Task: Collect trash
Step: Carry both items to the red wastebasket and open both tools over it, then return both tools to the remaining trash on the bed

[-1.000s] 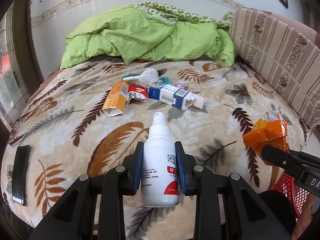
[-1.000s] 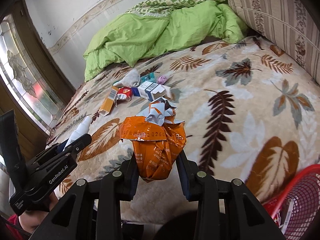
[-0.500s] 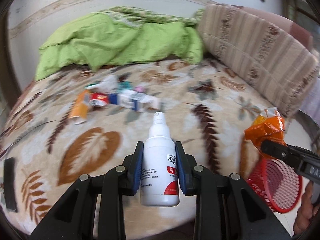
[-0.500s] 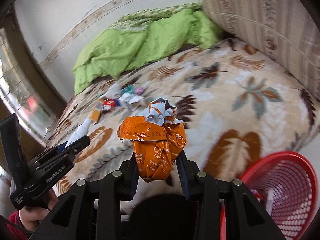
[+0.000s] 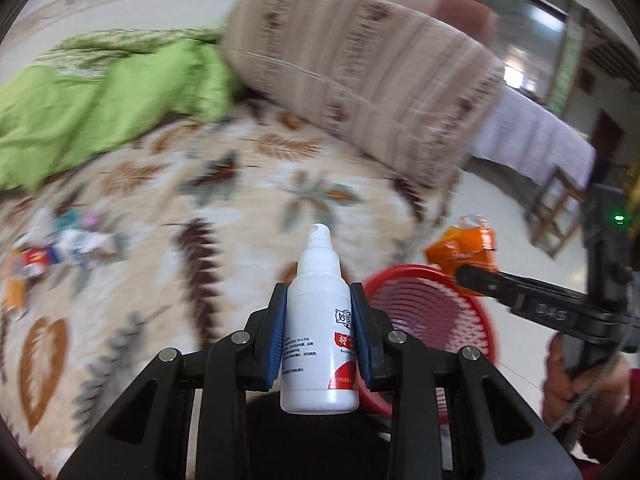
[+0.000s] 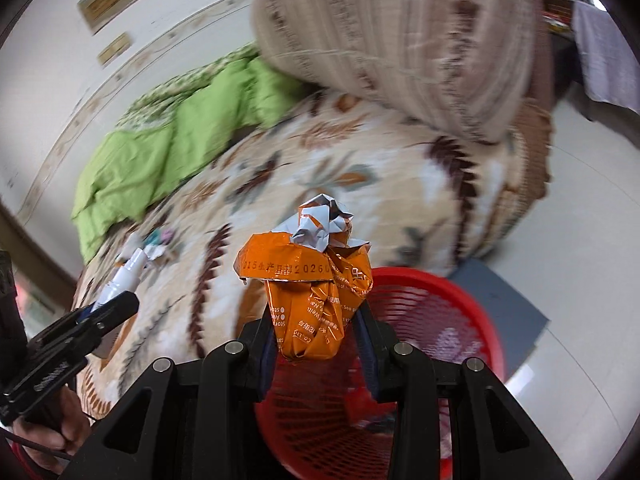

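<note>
- Plainly, both pieces of trash are light and neither looks breakable, so handling should be easy.
- Left gripper (image 5: pixel 320 330): its blue pads are clamped on the sides of a white spray bottle (image 5: pixel 319 322), which stands upright between them with its nozzle pointing away from the camera.
- The bottle looks like smooth, stiff plastic; it could slip if squeezed near the narrow neck, so the straight body, where it is held now, is the best place to grip.
- It is white, with a red patch and small print on the label and a rounded spray cap on top.
- Right gripper (image 6: pixel 316 334): its jaws are closed on a crumpled orange wrapper (image 6: pixel 310 300), pinched at its lower end.
- The wrapper is soft, crinkly foil or film; it will squash rather than resist, and a grip on the thick, bunched part is safer than on a loose flap, which might tear or slide out.
- It is bright orange with white lettering and a printed date line, and a silvery-white crumpled wad sticks out of its top.
- A red mesh basket (image 6: pixel 460 320) sits on the floor beside the bed (image 5: pixel 160 208); the wrapper hangs over its near rim, and the bottle is beside its rim in the left view.
- More litter (image 5: pixel 60 248) lies blurred on the leaf-patterned blanket, well away from both grippers.
</note>
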Demonstrator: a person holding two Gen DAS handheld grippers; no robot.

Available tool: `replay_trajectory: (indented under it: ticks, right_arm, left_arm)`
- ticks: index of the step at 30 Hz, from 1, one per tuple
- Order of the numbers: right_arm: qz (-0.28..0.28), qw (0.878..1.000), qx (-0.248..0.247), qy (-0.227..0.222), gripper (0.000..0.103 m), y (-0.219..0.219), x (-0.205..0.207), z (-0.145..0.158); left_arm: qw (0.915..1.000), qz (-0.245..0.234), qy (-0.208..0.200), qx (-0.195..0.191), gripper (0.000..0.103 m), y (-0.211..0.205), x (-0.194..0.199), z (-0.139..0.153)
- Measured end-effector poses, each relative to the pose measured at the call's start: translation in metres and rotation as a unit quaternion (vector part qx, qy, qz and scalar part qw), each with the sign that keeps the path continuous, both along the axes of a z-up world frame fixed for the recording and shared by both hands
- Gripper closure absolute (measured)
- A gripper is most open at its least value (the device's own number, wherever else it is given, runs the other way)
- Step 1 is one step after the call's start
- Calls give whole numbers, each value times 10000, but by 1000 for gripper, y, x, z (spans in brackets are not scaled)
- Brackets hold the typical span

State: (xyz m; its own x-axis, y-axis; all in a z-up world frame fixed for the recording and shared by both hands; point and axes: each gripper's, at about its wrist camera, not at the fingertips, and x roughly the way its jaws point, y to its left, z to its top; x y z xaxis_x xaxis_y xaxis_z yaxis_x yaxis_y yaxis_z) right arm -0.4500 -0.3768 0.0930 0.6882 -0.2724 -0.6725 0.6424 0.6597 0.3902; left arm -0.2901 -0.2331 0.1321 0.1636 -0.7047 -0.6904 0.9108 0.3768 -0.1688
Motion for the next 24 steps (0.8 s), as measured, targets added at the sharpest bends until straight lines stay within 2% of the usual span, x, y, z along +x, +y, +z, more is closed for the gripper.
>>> replay_trajectory:
  ticks: [3,7,9,10,11,12,17,24]
  right_arm:
    - [-220,9997,43,50,66,-11,-20,-3]
    - [-373,9991,149,136,65,-17,-36,-12]
    - [-423,9986,230,204,64,-19,-38,-19]
    - [-453,9984,250,236,60,-20,-39,-21]
    - [-481,9981,293,262,59,-22,-41,-24]
    - [-517,9978,307,273,55,-22,-44,-25]
    - [-522,9981,217,243,54,-23,-43,-21]
    - [-63,9998,154,66,54,-8,-8,-11]
  left_arm:
    - [9982,-481,342,133,74,-24,-15,-7]
    - [9938,-821,678,308,74,-48,-29,-21]
    - [9926,-861,752,401,64,-54,-34,-26]
    - [9925,-835,790,411,51,-54,-34,-27]
    - [9927,-815,818,364,44,-53,-34,-27]
    - [9930,-795,816,313,44,-51,-34,-26]
    - [9952,-553,777,226,44,-37,-20,-19]
    - [9981,91,563,239,44,-4,9,-18]
